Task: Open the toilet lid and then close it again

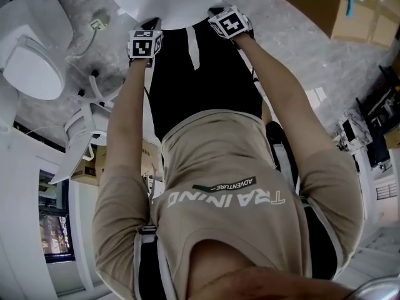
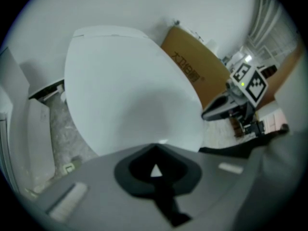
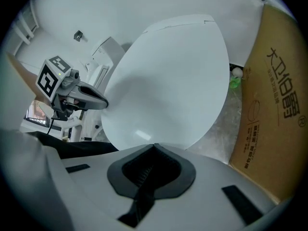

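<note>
White toilet lid point(image 2: 130, 95) lies just beyond both claws, its front edge nearest them. Left gripper point(image 2: 155, 148) and right gripper point(image 3: 154, 146) are each clenched, nothing between the 2 jaws; a cardboard box point(image 3: 274, 105) stands beside the lid's right edge

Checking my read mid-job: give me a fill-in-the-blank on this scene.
1. The lid is ___ in colour.
2. The right gripper has its jaws ___.
3. The box beside the lid is made of ___.
Missing words: white; shut; cardboard.
</note>
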### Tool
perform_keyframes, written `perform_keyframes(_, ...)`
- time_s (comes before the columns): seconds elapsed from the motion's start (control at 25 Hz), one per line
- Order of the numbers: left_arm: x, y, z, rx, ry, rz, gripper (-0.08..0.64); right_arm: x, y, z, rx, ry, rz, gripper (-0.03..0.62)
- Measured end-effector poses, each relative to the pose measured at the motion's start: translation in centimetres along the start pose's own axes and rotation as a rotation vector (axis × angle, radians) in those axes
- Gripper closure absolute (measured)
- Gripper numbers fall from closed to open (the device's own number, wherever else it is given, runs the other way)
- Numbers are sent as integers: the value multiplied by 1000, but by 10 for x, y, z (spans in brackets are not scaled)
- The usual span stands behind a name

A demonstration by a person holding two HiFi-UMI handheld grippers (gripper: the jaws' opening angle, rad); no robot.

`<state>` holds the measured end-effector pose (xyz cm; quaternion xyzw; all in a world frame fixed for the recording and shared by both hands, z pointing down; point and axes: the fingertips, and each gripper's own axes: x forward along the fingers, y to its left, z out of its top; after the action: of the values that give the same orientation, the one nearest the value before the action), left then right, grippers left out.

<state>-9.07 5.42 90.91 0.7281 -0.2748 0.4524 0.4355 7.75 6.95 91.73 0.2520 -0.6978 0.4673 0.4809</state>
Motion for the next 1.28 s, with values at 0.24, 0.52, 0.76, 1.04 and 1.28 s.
perform_keyframes(0.24,13,1,-2,35,32,-17,555,8,-7,-3,74,2,22,579)
perform_keyframes(0.52,13,-5,-3,257,43,-8,555,9,-7,-3,63,33,-21,578)
perform_keyframes(0.76,15,-7,-4,330,88,5,555,11,-3,-12,57,136,-14,578)
perform_keyframes(1.04,16,-3,-4,263,102,53,555,11,-7,0,55,114,20,580)
perform_keyframes(1.28,5,-6,12,149,62,97,555,2,3,16,96,101,58,580)
